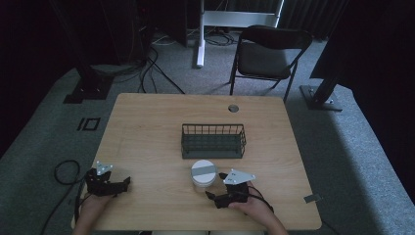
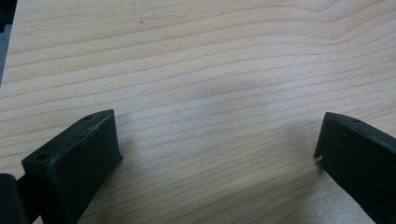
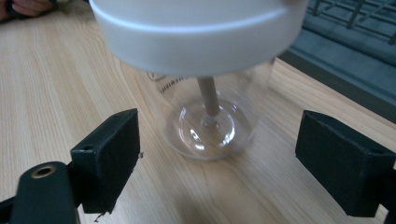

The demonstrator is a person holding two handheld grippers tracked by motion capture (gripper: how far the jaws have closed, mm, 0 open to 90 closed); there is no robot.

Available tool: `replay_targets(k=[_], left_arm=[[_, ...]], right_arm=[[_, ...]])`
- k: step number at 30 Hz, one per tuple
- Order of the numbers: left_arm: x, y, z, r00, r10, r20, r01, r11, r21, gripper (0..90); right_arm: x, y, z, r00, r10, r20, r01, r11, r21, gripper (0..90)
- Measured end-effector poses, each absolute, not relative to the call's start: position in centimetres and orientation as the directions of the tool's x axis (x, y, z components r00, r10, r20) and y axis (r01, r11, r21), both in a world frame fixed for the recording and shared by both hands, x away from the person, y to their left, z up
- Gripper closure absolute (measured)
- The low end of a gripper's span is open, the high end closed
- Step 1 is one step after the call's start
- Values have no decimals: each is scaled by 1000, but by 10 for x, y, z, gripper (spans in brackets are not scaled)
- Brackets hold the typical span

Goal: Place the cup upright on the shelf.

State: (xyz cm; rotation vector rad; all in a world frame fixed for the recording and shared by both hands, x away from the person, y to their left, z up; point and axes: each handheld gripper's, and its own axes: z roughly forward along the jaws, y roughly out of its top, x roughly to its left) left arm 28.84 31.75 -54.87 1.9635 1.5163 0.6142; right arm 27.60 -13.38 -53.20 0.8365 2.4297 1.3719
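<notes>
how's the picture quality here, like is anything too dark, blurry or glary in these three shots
High view: dim overall, the room beyond the light wooden table nearly black. Right gripper view: brighter; the white lid of the clear plastic jar is soft with blur, and small glints sit on the jar's base. Left gripper view: evenly lit wood grain, a soft shadow between the black jaws, no glare.

My high view looks forward and down from above the near edge, taking in the whole table [image 1: 147, 122] at mid-frame and the floor beyond. My left gripper view sits very close over bare wood [image 2: 210, 70]. My right gripper view looks low and close at the jar [image 3: 210, 93], which the high view shares at lower centre.
</notes>
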Motion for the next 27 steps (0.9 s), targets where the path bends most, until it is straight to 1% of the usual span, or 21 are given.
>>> replay_targets(k=[10, 18, 27], left_arm=[[288, 317, -549, 249, 969, 10, 703, -188, 686, 1], [288, 317, -549, 249, 969, 10, 703, -188, 686, 1], [288, 318, -549, 249, 968, 11, 703, -189, 686, 1]], right_arm=[[279, -121, -530, -816, 571, 87, 346, 363, 865, 136], [281, -115, -534, -798, 595, 90, 335, 315, 888, 136], [281, -108, -540, -800, 592, 99, 335, 304, 892, 135]])
